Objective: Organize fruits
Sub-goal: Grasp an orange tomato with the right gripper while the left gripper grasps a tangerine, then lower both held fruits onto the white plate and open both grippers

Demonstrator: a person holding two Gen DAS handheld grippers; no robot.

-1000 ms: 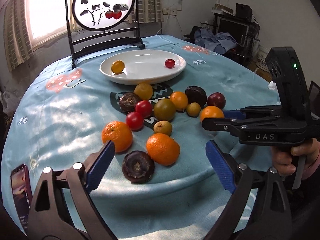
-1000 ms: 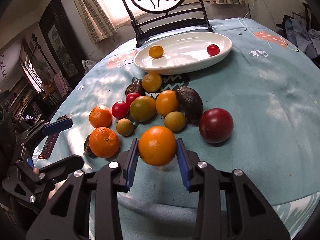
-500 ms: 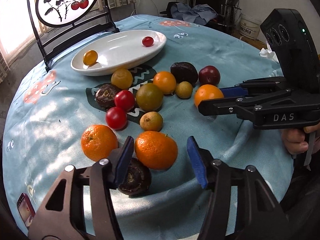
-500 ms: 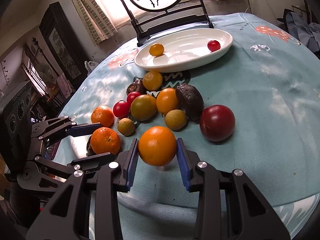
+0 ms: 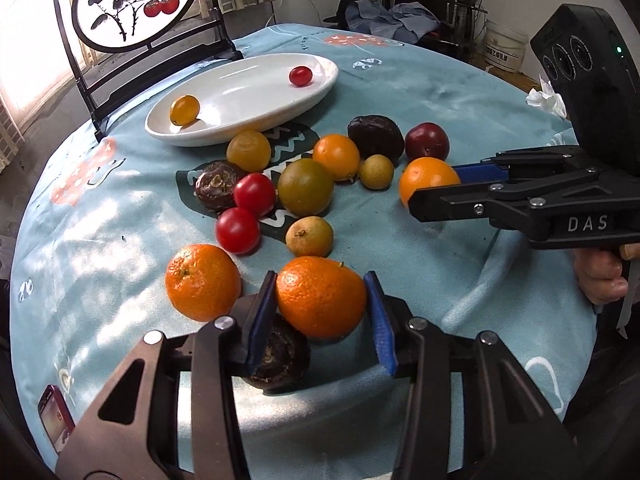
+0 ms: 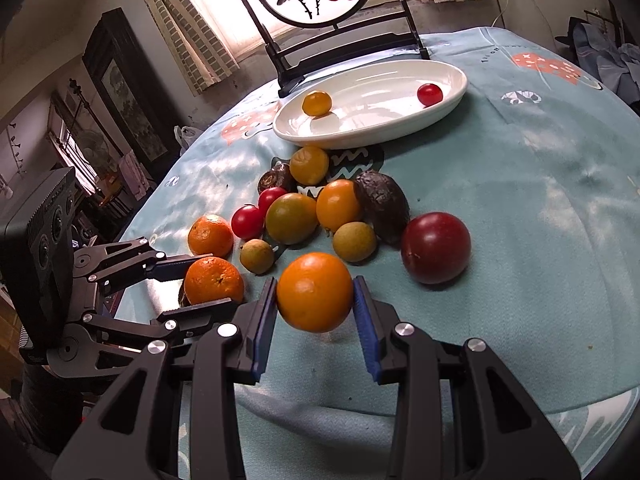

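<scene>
Left gripper (image 5: 320, 300) closing around mandarin (image 5: 321, 297)

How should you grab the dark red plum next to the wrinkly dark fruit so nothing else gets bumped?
Grip the plum across its widest middle, coming from above on its open near side. It is round and smooth, so pads either side of the middle probably hold best. The wrinkly dark fruit sits close on its far left, so keep the fingers off that side.
</scene>
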